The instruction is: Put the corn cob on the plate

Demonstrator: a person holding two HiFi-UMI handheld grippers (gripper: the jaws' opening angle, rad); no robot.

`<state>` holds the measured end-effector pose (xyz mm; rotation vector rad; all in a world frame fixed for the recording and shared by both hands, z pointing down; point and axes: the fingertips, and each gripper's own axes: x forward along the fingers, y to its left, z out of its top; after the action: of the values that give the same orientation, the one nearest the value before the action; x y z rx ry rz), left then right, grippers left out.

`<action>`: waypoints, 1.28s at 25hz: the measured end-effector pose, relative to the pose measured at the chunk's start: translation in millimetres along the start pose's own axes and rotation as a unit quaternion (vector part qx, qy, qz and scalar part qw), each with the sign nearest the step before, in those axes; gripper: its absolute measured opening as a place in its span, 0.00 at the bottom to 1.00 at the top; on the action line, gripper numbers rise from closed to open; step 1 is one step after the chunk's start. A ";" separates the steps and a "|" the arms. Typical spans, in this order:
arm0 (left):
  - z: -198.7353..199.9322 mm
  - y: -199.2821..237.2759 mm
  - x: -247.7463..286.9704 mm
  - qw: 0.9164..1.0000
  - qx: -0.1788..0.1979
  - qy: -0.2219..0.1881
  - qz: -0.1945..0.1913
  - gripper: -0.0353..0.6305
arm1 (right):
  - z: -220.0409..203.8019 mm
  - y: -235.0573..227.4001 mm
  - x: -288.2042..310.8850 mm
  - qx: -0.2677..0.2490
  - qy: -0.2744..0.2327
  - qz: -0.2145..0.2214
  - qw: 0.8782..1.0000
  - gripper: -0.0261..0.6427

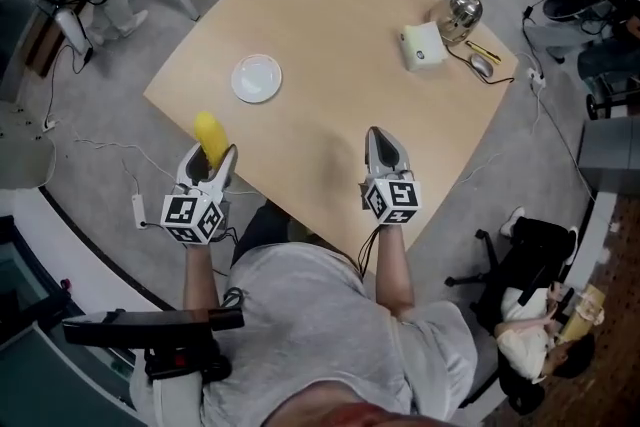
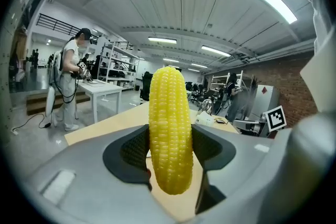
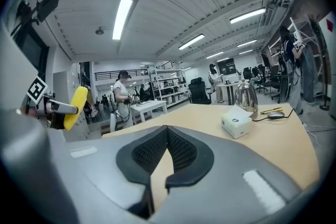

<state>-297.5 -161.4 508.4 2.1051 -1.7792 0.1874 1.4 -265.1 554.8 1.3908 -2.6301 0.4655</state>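
- Left gripper: forearm reaching forward from the body, tongs at the near-left edge of the table, tips pointing away from the person.
- Its tongs pinch the corn cob near the cob's lower end; most of the cob sticks up past the tips.
- Right gripper: forearm likewise forward, over the near edge of the table, well apart from the left. Tongs pressed together, pad against pad.
- Count: two grippers, one corn cob, one plate, one kettle, one white box.
- The plate lies on the table beyond the cob, apart from it.
- Only the head view shows the plate plainly.
- Left gripper view: the cob stands on end between the dark pads.
- Right gripper view: the cob shows at far left, and the kettle and box at the right.
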 end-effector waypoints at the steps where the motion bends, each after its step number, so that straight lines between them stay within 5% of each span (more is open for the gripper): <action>1: -0.7 2.9 8.2 1.000 0.000 0.006 -0.004 0.44 | -1.2 -2.9 5.0 0.001 0.003 -0.004 1.000 0.05; 20: -46.8 45.9 122.3 0.992 -0.010 0.117 -0.047 0.44 | -34.5 -14.6 67.0 0.029 0.063 -0.041 0.997 0.05; 32: -81.6 74.3 173.6 0.979 0.022 0.198 -0.042 0.44 | -43.6 -24.3 65.6 0.055 0.068 -0.087 0.992 0.05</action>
<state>-325.2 -301.2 656.9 1.9955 -1.4606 0.5830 -17.0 -314.9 617.8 1.5458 -2.3827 0.6656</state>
